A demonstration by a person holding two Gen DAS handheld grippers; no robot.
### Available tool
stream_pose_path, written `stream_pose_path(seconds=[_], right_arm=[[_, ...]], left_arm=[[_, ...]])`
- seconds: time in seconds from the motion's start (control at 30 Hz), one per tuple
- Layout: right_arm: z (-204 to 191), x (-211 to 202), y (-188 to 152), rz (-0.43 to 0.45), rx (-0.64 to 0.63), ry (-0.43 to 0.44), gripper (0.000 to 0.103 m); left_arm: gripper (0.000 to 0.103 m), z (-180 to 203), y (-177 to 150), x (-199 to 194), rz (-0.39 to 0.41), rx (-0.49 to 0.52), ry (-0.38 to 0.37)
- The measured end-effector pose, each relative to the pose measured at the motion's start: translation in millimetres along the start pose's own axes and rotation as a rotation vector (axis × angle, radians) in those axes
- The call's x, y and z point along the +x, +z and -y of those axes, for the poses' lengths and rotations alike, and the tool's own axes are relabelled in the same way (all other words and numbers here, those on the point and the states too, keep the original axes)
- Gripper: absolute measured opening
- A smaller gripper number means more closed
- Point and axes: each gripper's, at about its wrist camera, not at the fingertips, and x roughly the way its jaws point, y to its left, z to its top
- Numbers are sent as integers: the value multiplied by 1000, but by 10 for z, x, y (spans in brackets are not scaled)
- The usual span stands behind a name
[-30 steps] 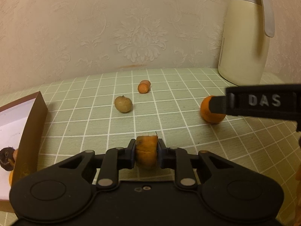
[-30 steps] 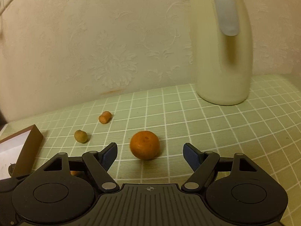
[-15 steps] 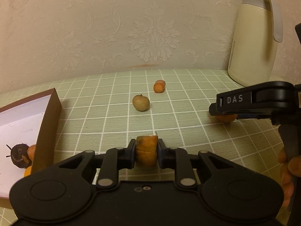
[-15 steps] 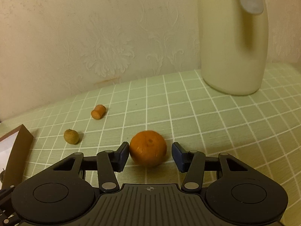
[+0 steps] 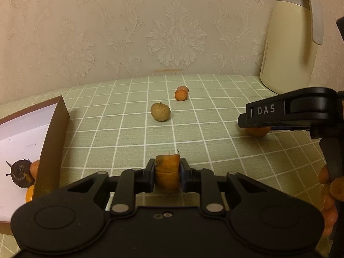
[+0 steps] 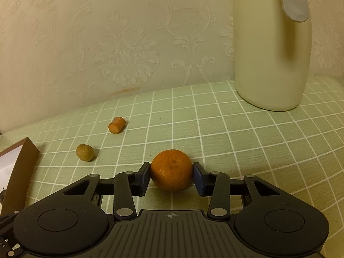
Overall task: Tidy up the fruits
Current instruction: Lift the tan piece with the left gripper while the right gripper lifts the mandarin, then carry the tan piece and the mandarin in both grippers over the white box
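L gripper (image 5: 167, 173) is clamped tight on a carrot chunk (image 5: 167, 175), held above the checked cloth (image 5: 129, 133) just right of the box (image 5: 54, 142), which has a dark fruit (image 5: 20, 173) plus orange bits inside. R gripper (image 6: 171, 175) has just been closing round the orange (image 6: 171, 169) sitting on the cloth, pads now touching both its sides. Loose on the cloth further back: a small brown fruit (image 6: 85, 152) & a carrot piece (image 6: 116, 125), w/ a cream jug (image 6: 272, 49) at back right by the wall.
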Motion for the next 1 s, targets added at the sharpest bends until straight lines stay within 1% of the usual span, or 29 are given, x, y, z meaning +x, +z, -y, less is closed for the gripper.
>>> stream_pose_path(seconds=[0.3,0.43,0.63,0.8,1.0], right_arm=[[38,-186,-111,7,-31,0,42],[77,-327,-206,5,-54,0,42],[-9,-549,-370,-5,-112,8,42],[-75,-795,-461,20,-119,28,42],[-217,-1057,-572,56,-129,56,42]], left_arm=[[13,22,-14,-20,7,9,10],[13,34,-28,-59,-4,10,-4],[13,60,-88,-198,-4,8,-17],[13,25,-113,-429,35,8,-15],[13,-126,-102,-763,95,-5,-6]])
